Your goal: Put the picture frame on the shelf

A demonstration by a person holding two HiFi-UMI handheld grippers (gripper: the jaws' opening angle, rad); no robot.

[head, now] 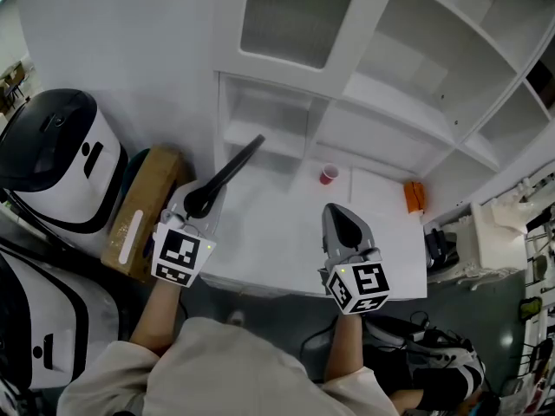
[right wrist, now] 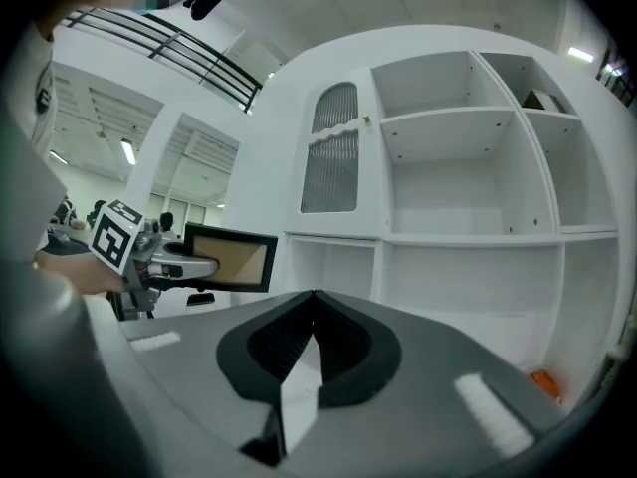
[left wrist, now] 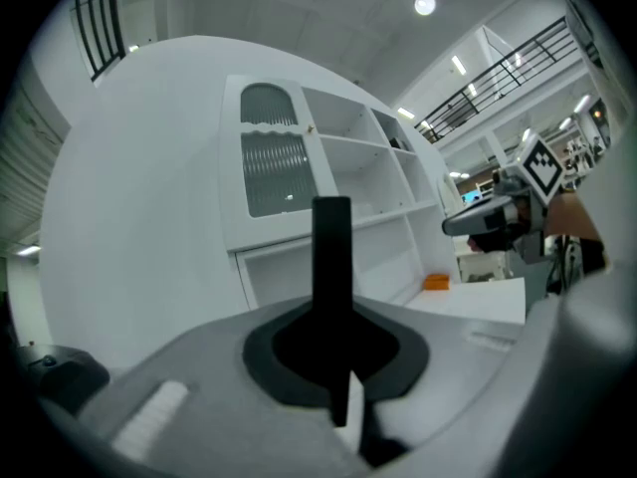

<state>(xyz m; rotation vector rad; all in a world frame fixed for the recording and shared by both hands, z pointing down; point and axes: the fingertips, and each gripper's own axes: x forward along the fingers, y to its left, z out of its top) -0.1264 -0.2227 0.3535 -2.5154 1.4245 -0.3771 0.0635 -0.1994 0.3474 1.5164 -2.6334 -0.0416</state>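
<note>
Currently: frame (head: 232, 170), dark-edged, clamped at one end in the left gripper (head: 199, 201), seen edge-on at centre left of the head view, above the tabletop (head: 277, 232) and short of the shelf (head: 395, 102). Right gripper (head: 345, 225): jaws together, empty, lower centre. Handling advice: grip firmly, hold the frame level, aim for an open bay, pass clear of the red cup (head: 329, 174), and seat the lower edge before release.

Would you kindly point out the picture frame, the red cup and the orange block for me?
picture frame (right wrist: 231, 260): right gripper view, its brown panel.
red cup (head: 329, 174): head view, its side.
orange block (head: 414, 197): head view, its top face.
</note>
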